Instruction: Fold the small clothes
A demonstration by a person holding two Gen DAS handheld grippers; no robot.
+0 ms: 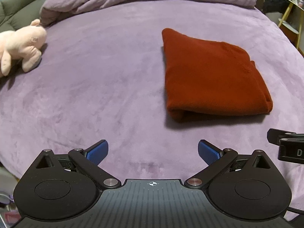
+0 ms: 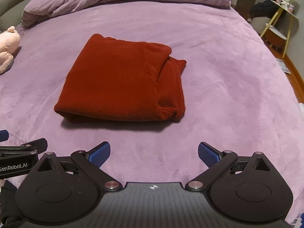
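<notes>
Lying folded on the purple bed, the red garment faces two spread, empty grippers, plush toy aside.

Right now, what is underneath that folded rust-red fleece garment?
The folded rust-red fleece garment lies on the purple plush bedspread. Only its shadow shows beneath its near edge; anything beneath or inside its folds is hidden.

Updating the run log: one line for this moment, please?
garment: red garment folded on purple bed cover | left gripper: open, empty | right gripper: open, empty

2 wrist views, down, sharing bed
</notes>
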